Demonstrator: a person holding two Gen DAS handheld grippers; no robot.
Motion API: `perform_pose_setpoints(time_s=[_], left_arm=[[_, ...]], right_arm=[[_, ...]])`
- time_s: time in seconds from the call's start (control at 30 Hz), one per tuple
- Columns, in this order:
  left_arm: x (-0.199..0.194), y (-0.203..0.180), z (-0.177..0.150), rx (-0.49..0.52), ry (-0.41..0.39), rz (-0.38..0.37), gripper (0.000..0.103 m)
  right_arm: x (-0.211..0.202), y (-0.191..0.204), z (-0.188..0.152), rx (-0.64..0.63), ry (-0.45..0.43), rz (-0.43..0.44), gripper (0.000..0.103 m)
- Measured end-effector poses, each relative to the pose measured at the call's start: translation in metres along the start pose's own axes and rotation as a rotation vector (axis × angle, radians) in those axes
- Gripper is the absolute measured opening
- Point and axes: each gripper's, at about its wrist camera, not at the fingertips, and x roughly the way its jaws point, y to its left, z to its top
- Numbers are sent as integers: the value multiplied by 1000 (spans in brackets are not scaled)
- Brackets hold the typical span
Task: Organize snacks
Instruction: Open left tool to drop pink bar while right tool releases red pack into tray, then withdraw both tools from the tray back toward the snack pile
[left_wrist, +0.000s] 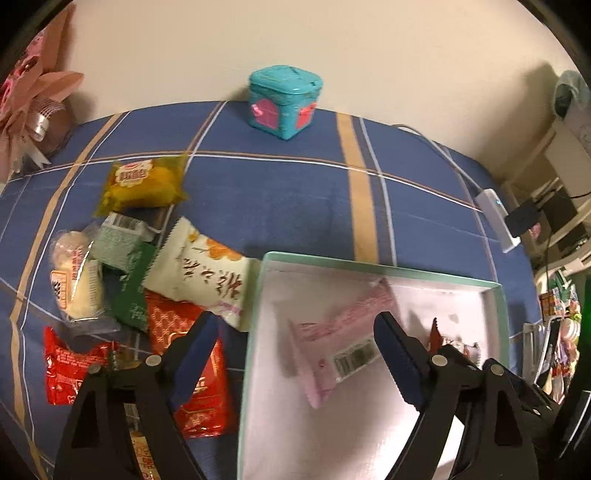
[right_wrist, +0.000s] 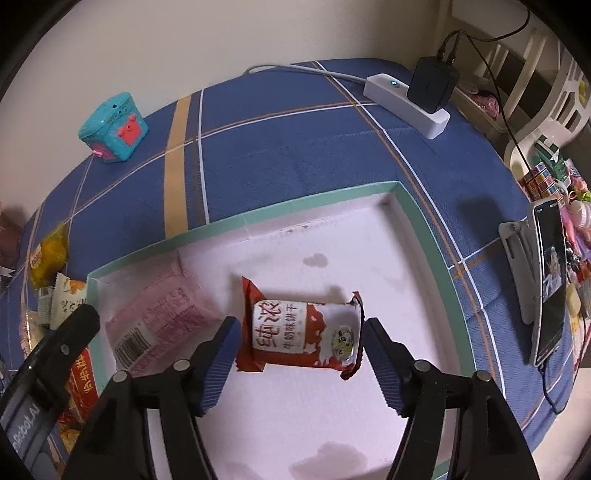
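Observation:
A shallow white box with a teal rim (left_wrist: 369, 266) (right_wrist: 295, 202) lies on the blue plaid cloth. A pink packet (left_wrist: 332, 332) (right_wrist: 162, 317) rests flat inside it, on the left. Beside it in the box lies a red-and-white biscuit packet (right_wrist: 303, 328), of which only a red corner (left_wrist: 437, 334) shows in the left wrist view. My right gripper (right_wrist: 301, 325) hovers over the biscuit packet, open, one finger off each end. My left gripper (left_wrist: 295, 317) is open too, straddling the box's left wall above the pink packet. Loose snacks lie left of the box: yellow (left_wrist: 144, 184), white (left_wrist: 199, 273), green (left_wrist: 125, 240), red (left_wrist: 199, 369).
A teal toy chest (left_wrist: 284, 99) (right_wrist: 112, 127) stands by the back wall. A white power strip (right_wrist: 406, 105) with a black charger (right_wrist: 432, 85) lies at the back right. A phone on a stand (right_wrist: 546, 280) sits at the right edge. Pink paper flowers (left_wrist: 29, 96) fill the back left corner.

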Motion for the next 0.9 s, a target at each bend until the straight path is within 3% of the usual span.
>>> perform_pose_setpoints(time_s=[0.13,0.23,0.33,0.53,0.9], left_arm=[[7,8,0,-17,26,51,90],[10,16,0,-47,29,74,98],[9,26,0,-73,19,118,103],[7,32,-1,-63,-8,167,103],[-8,44,-11,-47,1,177,103]], right_arm=[[0,3,-1,-18,0,9,95],[1,5,-2,-31,-3,-6,103],[2,5,-2,-27,-4,6,103],[-2,9,-3,-38,-23,-1,103],[-10,19,-15,-64,-23,-9,103]])
